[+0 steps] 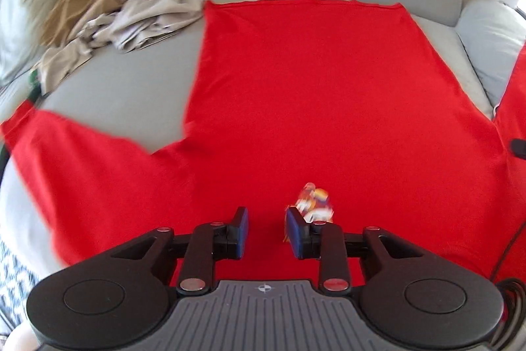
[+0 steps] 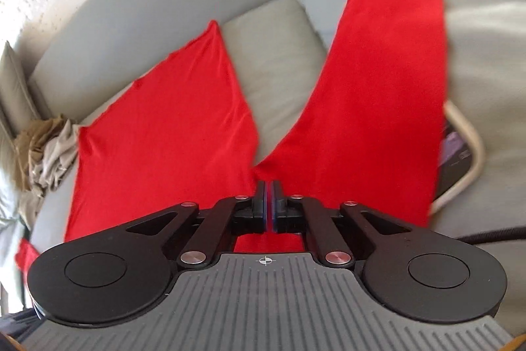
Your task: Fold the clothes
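A red long-sleeved shirt (image 1: pixel 296 94) lies spread flat on a grey sofa seat (image 1: pixel 131 81), hem at the far side, one sleeve (image 1: pixel 65 160) stretching left. A small colourful print (image 1: pixel 312 203) shows on it near me. My left gripper (image 1: pixel 267 221) is open just above the shirt's near part, holding nothing. In the right wrist view the shirt's body (image 2: pixel 164 127) lies left and the other sleeve (image 2: pixel 378 71) runs up and away. My right gripper (image 2: pixel 269 198) is shut at the armpit where they meet; whether cloth is pinched I cannot tell.
A crumpled pile of beige and tan clothes (image 1: pixel 108 15) lies at the sofa's far left; it also shows in the right wrist view (image 2: pixel 42 147). A light blue cushion (image 1: pixel 493 45) sits at the right. A dark device with a beige rim (image 2: pixel 460 153) lies right of the sleeve.
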`<state>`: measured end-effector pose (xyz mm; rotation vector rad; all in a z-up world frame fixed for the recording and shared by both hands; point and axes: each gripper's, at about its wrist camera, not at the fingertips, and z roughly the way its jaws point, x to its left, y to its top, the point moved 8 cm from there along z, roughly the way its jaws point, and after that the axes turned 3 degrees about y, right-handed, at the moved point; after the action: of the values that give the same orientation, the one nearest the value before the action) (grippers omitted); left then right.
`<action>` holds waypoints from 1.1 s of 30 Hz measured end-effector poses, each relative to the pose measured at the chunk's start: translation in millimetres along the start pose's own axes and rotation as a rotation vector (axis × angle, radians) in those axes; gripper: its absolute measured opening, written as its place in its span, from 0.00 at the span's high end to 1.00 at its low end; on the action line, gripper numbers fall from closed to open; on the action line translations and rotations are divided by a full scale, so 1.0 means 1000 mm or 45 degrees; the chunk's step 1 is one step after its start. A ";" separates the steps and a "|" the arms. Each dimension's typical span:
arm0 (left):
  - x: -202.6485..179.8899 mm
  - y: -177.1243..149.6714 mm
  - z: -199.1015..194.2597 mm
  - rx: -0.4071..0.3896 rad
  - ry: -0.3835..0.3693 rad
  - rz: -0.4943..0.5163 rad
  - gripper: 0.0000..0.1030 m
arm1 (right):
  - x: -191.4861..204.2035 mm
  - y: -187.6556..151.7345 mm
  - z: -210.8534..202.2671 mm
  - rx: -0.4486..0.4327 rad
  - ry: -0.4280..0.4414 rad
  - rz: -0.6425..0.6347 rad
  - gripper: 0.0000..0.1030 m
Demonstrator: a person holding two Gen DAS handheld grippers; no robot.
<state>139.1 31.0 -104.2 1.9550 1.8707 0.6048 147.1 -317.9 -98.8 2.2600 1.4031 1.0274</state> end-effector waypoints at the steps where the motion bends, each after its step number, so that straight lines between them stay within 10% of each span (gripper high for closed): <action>1: 0.004 -0.003 -0.011 -0.015 -0.023 -0.034 0.73 | 0.002 0.003 -0.017 -0.039 0.038 -0.017 0.91; 6: 0.003 -0.015 -0.052 -0.070 -0.217 -0.160 0.71 | -0.012 0.002 -0.099 -0.144 0.147 0.050 0.50; 14: -0.080 -0.045 -0.044 0.005 -0.362 -0.006 0.67 | -0.061 -0.005 -0.113 -0.156 0.157 0.249 0.50; 21: -0.117 -0.054 -0.040 0.011 -0.381 0.088 0.67 | -0.155 0.048 -0.089 -0.290 0.058 0.479 0.45; 33: -0.137 -0.009 -0.029 -0.017 -0.337 -0.003 0.62 | -0.206 0.169 0.006 -0.412 0.176 0.635 0.51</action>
<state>111.7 -106.2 -92.3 1.9183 1.7011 0.3374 207.4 -577.4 -91.9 2.3670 0.6488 1.4611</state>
